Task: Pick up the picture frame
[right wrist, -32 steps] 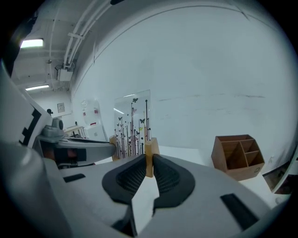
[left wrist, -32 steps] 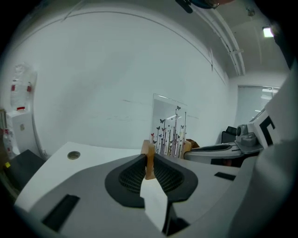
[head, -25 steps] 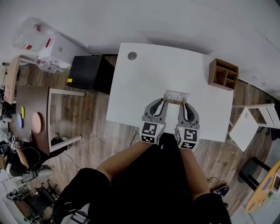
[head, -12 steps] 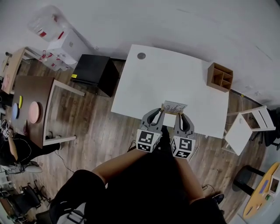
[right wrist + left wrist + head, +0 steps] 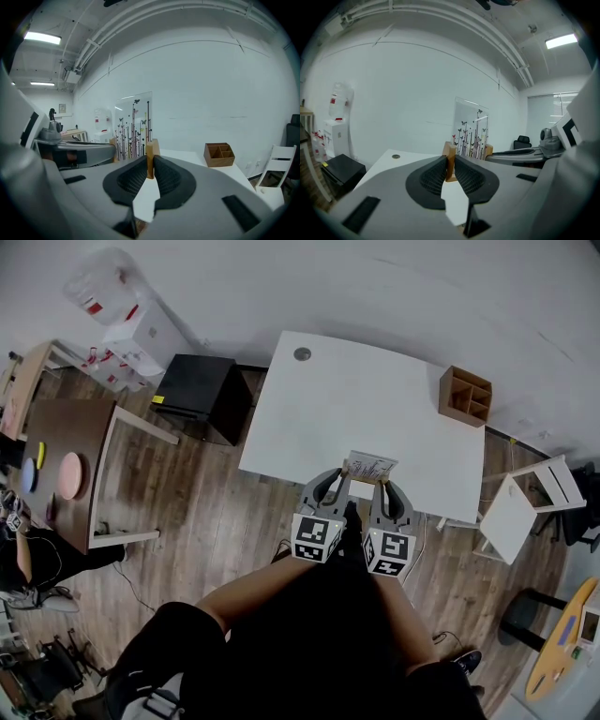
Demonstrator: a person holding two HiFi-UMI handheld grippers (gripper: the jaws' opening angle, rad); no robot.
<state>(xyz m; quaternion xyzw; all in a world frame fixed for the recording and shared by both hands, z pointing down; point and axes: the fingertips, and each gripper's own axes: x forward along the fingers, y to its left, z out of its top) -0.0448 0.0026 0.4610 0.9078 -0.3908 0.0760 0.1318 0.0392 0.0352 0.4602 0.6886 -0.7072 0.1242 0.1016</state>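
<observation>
Two grippers, one picture frame (image 5: pixel 372 466). The left gripper (image 5: pixel 451 169) has its jaws narrow, pinching the frame's left wooden foot (image 5: pixel 450 161). The right gripper (image 5: pixel 150 171) pinches the right wooden foot (image 5: pixel 151 157) the same way. The frame stands upright between them, its clear panel printed with black stems and butterflies. It sits over the near edge of the white table (image 5: pixel 309 418); contact with the top is not discernible. Red labels on the white boxes (image 5: pixel 141 334) are too small to read.
</observation>
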